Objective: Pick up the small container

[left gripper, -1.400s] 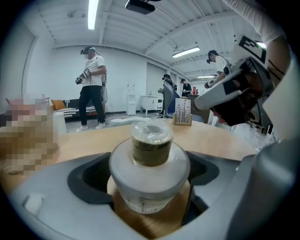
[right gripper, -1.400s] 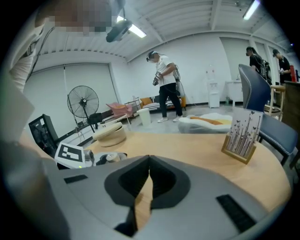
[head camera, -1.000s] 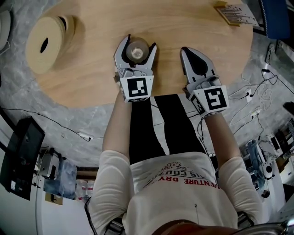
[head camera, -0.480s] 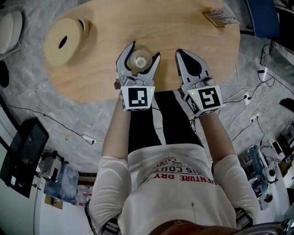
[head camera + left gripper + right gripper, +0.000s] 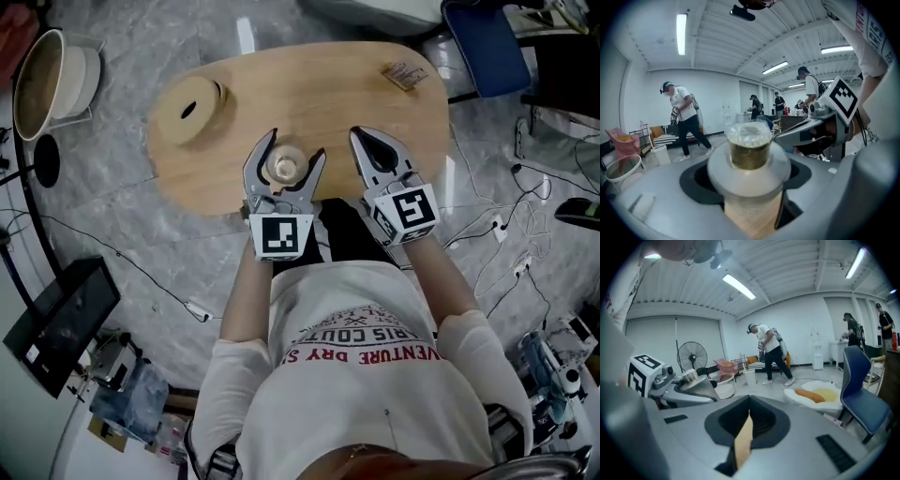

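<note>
On the floor at far left, we are seeing a round tub [image 5: 47, 80] and, nearer the person, a black case [image 5: 61, 323] with a cable running from it. Both are lying well apart from the oval wooden table [image 5: 309, 94].

On the left part of the table, a pale tape roll [image 5: 190, 114] is lying flat. It is sitting well apart from the left gripper [image 5: 297, 142].

The left gripper is reaching over the near edge of the table. Its jaws are standing wide and are clamping the small container [image 5: 284, 167] from both sides. The left gripper view is showing the container upright between the jaws, with a clear lid and a yellowish filling. We cannot tell whether its base is touching the wood.

Just beside it on the right, the right gripper [image 5: 360, 139] is resting over the same edge. Its jaws are pressing together with nothing between them.

At the far right end of the table, a small printed card [image 5: 405, 75] is lying alone. Beyond it, a blue chair [image 5: 487, 42] is standing on the floor, and loose white cables [image 5: 506, 272] are trailing to the right.
</note>
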Demonstrator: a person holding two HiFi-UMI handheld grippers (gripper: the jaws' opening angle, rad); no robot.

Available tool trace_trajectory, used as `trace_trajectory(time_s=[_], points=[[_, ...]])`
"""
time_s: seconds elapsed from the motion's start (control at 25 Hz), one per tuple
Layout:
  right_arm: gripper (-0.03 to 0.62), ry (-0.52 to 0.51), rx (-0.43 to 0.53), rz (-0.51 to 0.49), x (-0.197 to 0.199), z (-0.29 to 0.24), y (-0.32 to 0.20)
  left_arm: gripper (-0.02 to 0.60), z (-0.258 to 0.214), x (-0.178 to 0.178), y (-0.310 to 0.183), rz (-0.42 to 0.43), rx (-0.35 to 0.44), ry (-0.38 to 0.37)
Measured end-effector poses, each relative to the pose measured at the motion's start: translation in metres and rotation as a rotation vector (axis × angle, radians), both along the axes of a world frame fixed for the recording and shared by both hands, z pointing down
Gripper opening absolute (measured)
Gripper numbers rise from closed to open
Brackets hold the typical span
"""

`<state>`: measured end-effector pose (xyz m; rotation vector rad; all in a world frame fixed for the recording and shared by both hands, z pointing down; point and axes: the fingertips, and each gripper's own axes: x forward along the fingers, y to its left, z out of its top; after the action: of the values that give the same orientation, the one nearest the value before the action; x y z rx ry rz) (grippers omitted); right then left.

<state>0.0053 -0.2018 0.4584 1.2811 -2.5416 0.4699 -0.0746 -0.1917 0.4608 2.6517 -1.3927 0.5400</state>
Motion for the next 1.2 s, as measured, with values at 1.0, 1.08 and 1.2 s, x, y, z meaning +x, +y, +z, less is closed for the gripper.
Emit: trace_trajectory(time_s=[1.0, 1.08, 1.2], points=[[0.006, 0.002, 0.403, -0.131, 0.031, -0.23, 0.056, 0.342, -0.238, 0.007, 0.057, -0.001, 0.213, 0.075], [0.008, -0.004, 0.418, -0.139, 0.032, -0.233, 0.057, 0.342, -0.239, 0.007, 0.058, -0.009, 0.219, 0.074], [0.006, -0.012, 0.429, -0.14, 0.033, -0.235, 0.06, 0.342, -0.239, 0.007, 0.061, -0.016, 0.225, 0.068]])
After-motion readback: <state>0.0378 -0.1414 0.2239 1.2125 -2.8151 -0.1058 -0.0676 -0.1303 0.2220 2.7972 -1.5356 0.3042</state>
